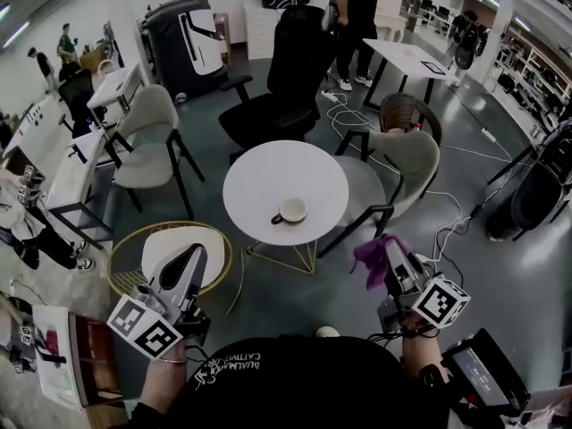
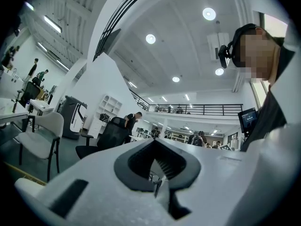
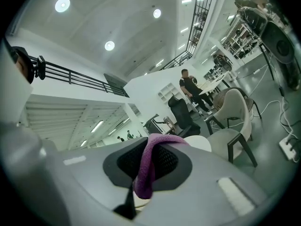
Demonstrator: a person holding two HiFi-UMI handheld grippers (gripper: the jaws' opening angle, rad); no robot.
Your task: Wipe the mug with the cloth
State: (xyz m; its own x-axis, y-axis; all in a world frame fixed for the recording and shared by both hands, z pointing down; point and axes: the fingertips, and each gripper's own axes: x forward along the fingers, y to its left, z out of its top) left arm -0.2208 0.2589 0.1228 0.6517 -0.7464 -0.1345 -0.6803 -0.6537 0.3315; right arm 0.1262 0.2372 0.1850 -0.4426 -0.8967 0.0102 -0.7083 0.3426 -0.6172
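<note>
The mug [image 1: 291, 210] sits just six-o'clock of centre on the round table [image 1: 268, 164], with bare top around it, chairs [image 1: 407, 159] at twelve and three, and open floor toward the empty, pressed-together left claw [image 1: 191, 257] and the right claw [image 1: 390, 250] pinching the cloth [image 1: 368, 257]; both gripper views hide the mug.

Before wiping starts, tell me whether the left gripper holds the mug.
No, the mug stands on the round table, away from the shut left gripper.

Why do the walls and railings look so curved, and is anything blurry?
Head view: wide lens bows the room's edges, yet the mug on the round table is sharp. Left gripper view: bright ceiling lamps glare, corners go black. Right gripper view: same curving; the purple cloth reads clearly.
</note>
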